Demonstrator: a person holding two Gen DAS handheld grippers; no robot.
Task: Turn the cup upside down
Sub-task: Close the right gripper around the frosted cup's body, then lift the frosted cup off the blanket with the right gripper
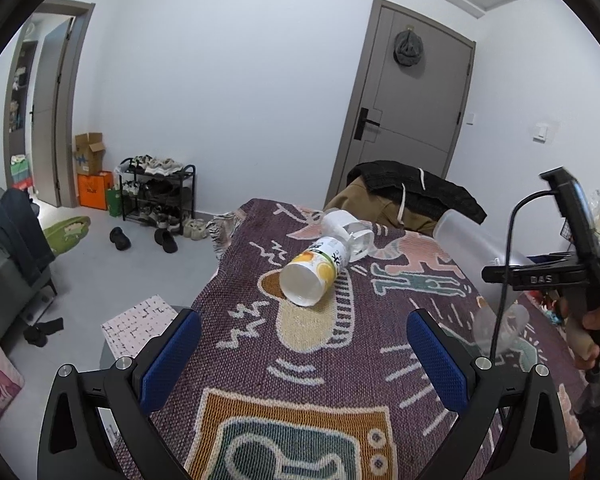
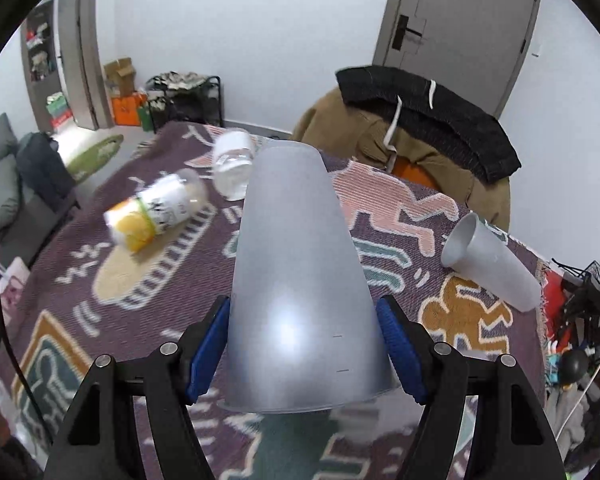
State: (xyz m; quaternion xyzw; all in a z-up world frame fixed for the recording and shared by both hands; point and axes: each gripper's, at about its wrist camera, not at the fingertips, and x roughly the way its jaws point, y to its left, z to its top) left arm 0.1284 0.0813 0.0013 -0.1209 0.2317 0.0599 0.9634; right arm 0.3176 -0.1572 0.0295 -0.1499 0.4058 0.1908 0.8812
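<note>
My right gripper point(image 2: 304, 344) is shut on a tall translucent grey cup point(image 2: 300, 272), blue pads pressed on both its sides near the wide rim; the rim is toward the camera and the narrow base points away, above the patterned table cloth point(image 2: 80, 280). In the left wrist view that cup point(image 1: 496, 280) shows faintly at the right, in front of the right gripper's handle. My left gripper point(image 1: 304, 356) is open and empty above the cloth point(image 1: 300, 380), short of a yellow-and-white printed cup point(image 1: 314, 272) lying on its side.
A second grey cup point(image 2: 488, 256) lies on its side at the right. A clear cup point(image 2: 232, 164) lies beyond the printed cup point(image 2: 152, 212). A chair draped with brown and black clothes point(image 2: 420, 120) stands behind the table. Cables and clutter point(image 2: 580, 340) sit at the right edge.
</note>
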